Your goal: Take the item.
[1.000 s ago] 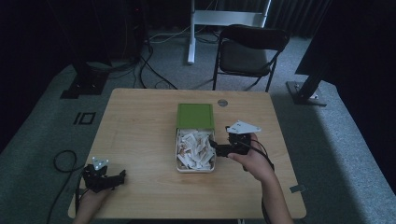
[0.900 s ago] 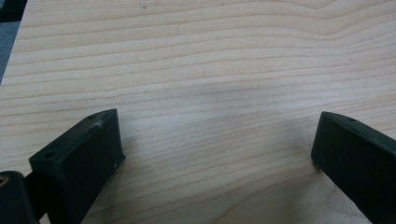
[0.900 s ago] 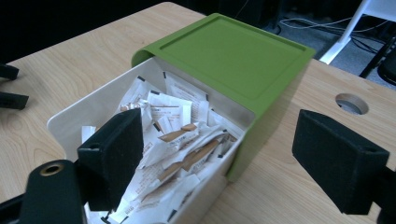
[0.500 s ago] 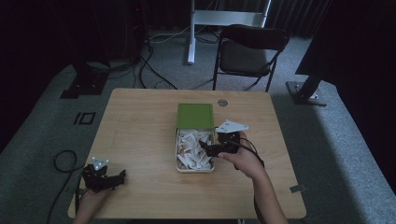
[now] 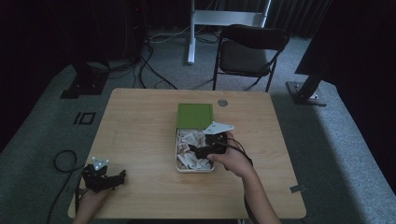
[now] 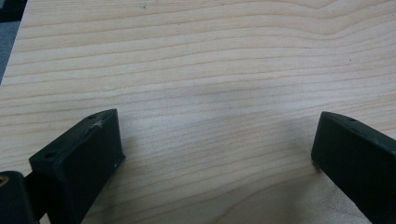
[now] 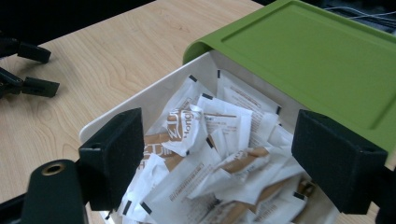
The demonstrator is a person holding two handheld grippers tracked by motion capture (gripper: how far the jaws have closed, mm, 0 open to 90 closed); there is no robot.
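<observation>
Dark grey carpet surrounds the light wooden table [image 5: 140, 135], with a black folding chair [image 5: 250, 51] standing beyond its far edge and cables trailing across the floor at the left.

At the near left corner of the table, the left claw [image 5: 106, 176] rests in the person's left hand [image 5: 91, 200]. Its jaws stand wide apart, with bare wood grain between them in the left gripper view [image 6: 215, 154], and nothing is held. It lies well apart from the box.

Near the table centre sits the white rectangular plastic box [image 5: 178, 154], filled with a loose heap of white and brown paper sachets [image 5: 191, 149]. The sachets are crumpled and overlapping, white with brown printed panels and small black edge marks; the lettering is too small to read fully. A flat green rectangular lid [image 5: 194, 115] with a raised border lies against the far end of the box, covering that end in the right gripper view [image 7: 317, 56].

The right claw [image 5: 195, 150], held in the person's right hand [image 5: 231, 158], hangs directly over the sachets. Its jaws are spread wide [image 7: 215, 154], one toward each side wall of the box, with the sachets lying between and below them. No sachet is gripped.
</observation>
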